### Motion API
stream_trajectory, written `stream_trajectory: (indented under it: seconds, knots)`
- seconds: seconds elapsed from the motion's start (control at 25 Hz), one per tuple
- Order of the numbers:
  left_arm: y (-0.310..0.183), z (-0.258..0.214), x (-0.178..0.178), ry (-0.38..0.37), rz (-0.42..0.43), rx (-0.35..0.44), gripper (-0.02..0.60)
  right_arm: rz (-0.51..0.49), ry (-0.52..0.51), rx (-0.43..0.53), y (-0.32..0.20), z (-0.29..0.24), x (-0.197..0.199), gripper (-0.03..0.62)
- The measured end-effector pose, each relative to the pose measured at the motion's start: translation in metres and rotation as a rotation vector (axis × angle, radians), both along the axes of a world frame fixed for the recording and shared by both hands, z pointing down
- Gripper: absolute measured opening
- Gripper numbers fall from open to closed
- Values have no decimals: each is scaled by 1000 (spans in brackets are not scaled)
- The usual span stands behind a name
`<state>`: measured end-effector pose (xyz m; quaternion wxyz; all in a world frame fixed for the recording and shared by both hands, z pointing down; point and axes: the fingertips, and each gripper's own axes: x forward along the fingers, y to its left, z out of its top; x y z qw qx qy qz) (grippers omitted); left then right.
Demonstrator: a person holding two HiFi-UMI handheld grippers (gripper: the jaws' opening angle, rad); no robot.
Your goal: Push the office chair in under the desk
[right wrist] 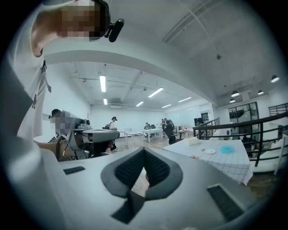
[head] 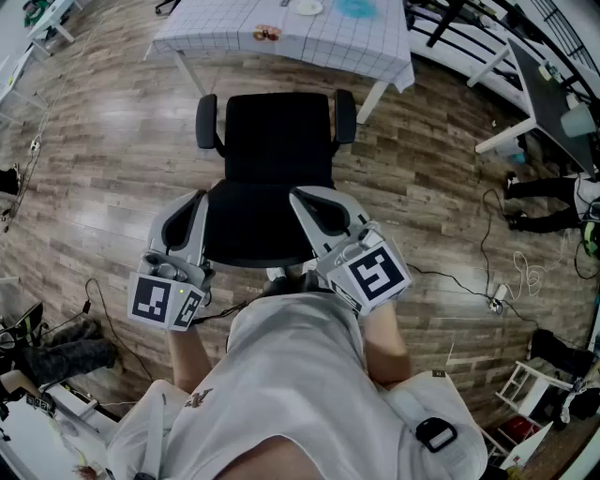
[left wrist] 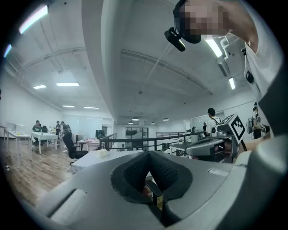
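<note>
**Q:** As you look down from the head view, where is the office chair?

**A:** The office chair [head: 277,173] is in the middle of the frame, on the wooden floor [head: 112,159]. It's black. The seat faces the top of the frame and the backrest [head: 262,230] is on my side. Both armrests [head: 206,122] point toward the tabletop [head: 328,42], which runs along the upper edge under a white checked cloth. A strip of bare floor separates the chair from the tabletop, so the seat isn't under it.

**Q:** And your tongs?

**A:** The left tongs [head: 197,202] are at the left end of the backrest and the right tongs [head: 302,197] at its right end. Both point up the frame toward the tabletop. From above I can't tell whether they press on the backrest or only lie against it.

**Q:** Apart or together?

**A:** Together, on both sides. In the left gripper view the left tongs [left wrist: 150,179] have their dark ribbed pads meeting, with nothing caught between them. The right gripper view shows the same for the right tongs [right wrist: 143,173]: pads closed on each other and empty.

**Q:** Anything else worth noting?

**A:** On the cloth there's a white plate [head: 307,7], a blue dish [head: 356,7] beside it, and a small brownish item [head: 266,35] I can't identify. Cables [head: 487,281] trail across the floor at the right of the frame.
</note>
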<state>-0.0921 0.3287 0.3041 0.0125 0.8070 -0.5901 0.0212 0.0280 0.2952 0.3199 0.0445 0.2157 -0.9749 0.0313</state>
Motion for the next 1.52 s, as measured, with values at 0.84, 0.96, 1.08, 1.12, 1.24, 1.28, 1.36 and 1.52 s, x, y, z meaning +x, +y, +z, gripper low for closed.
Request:
stream_trajectory:
  seconds: [0.84,0.96,1.08,1.12,1.24,1.28,1.36,1.52]
  knots:
    - [0,-3,0,8,29,31,3,-21,31,-7,2,3,-3,5]
    - [0,-5,4,4,60,30,33,-43,45,-23,5,3,-3,11]
    - [2,-6,9,-7,85,28,39,-77,57,-16,9,1,-3,64]
    - [2,-6,10,-13,93,26,48,-82,59,-13,9,1,-3,64]
    - [2,-2,12,-41,116,17,75,-89,59,-7,8,0,-2,64]
    - [4,-1,12,-49,123,14,82,-91,59,-6,9,0,-1,65]
    - [7,1,12,-59,136,10,101,-101,64,-2,11,1,0,66]
    - [14,3,10,-71,162,5,120,-141,86,9,18,3,1,118]
